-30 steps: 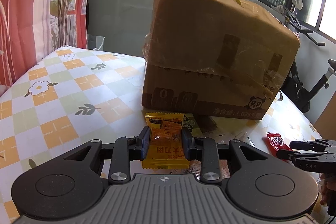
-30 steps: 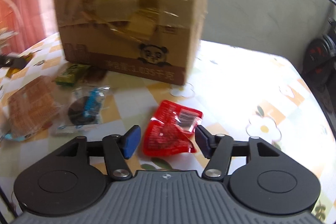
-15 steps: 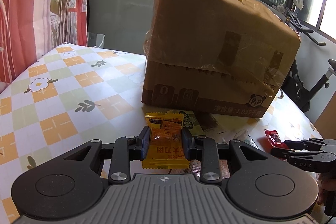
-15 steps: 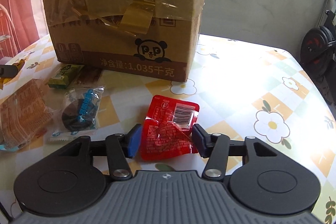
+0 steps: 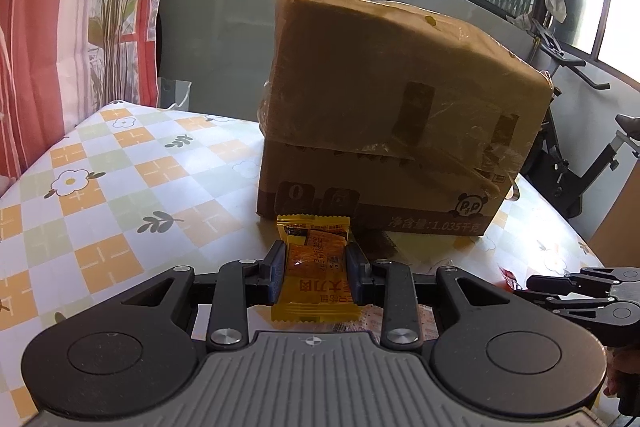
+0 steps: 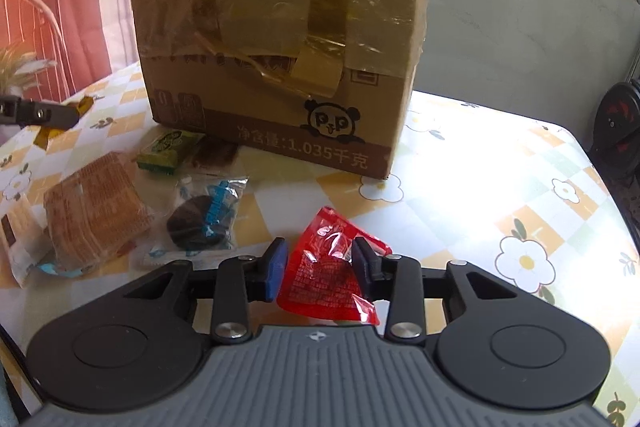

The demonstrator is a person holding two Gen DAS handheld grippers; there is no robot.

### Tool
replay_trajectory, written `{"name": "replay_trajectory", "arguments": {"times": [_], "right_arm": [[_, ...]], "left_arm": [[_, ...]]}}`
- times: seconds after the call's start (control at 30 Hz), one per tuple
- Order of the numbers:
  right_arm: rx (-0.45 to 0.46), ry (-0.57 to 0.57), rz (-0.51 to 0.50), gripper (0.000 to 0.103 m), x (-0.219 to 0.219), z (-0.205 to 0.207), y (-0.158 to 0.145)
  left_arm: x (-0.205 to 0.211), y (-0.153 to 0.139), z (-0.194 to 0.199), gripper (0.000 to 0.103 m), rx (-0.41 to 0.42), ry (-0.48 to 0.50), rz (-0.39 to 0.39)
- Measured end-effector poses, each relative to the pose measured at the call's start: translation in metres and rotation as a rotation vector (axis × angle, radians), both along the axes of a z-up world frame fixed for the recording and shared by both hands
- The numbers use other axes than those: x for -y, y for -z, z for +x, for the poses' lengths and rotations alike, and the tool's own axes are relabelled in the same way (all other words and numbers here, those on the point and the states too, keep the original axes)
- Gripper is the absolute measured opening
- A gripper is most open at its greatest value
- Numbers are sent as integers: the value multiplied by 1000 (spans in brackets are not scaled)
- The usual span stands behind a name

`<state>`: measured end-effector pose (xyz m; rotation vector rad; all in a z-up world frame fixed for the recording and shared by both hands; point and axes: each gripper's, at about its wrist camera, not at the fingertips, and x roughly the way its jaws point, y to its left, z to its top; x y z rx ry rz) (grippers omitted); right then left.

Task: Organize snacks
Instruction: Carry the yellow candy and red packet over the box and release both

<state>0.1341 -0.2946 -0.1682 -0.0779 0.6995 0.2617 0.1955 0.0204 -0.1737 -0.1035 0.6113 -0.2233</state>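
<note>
My left gripper (image 5: 316, 259) is shut on an orange snack packet (image 5: 316, 275) and holds it above the table, in front of the taped cardboard box (image 5: 392, 131). My right gripper (image 6: 320, 259) is shut on a red snack packet (image 6: 326, 271), lifted and tilted off the table before the box (image 6: 280, 39). The right gripper also shows at the right edge of the left wrist view (image 5: 580, 287). The left gripper's tip shows at the left edge of the right wrist view (image 6: 36, 113).
On the flowered tablecloth (image 6: 500, 167) lie a green packet (image 6: 168, 151), a dark cookie in clear wrap (image 6: 204, 219) and a brown wafer pack (image 6: 92, 211). An exercise bike (image 5: 580, 163) stands right of the table. A curtain (image 5: 52, 27) hangs at left.
The right gripper closed on the red packet and lifted it off the table. The left gripper, still holding the orange packet, rose a little.
</note>
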Motion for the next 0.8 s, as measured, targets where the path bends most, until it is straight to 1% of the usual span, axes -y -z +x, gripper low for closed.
{"name": "replay_trajectory", "arguments": {"times": [0.03, 0.1, 0.13, 0.17, 0.2, 0.33, 0.57, 0.8], "right_arm": [[-3, 4, 18, 32, 2, -1, 1], [1, 13, 45, 31, 6, -4, 0], [4, 17, 55, 27, 7, -5, -1], [12, 17, 67, 18, 9, -6, -2], [13, 25, 73, 4, 10, -7, -4], [16, 46, 102, 4, 15, -7, -11], [61, 69, 149, 0, 25, -17, -25], [115, 72, 225, 0, 32, -21, -51]], "left_arm": [[0, -1, -1, 33, 0, 0, -1], [0, -1, -1, 33, -2, 1, -3], [0, -1, -1, 33, -3, 1, -3], [0, -1, -1, 33, -2, 2, -2], [0, -2, -1, 33, -1, 3, -2], [1, -2, -2, 33, 2, 10, -5], [-1, -2, -2, 33, -1, 6, -16], [0, -9, -3, 33, 20, 19, -22]]}}
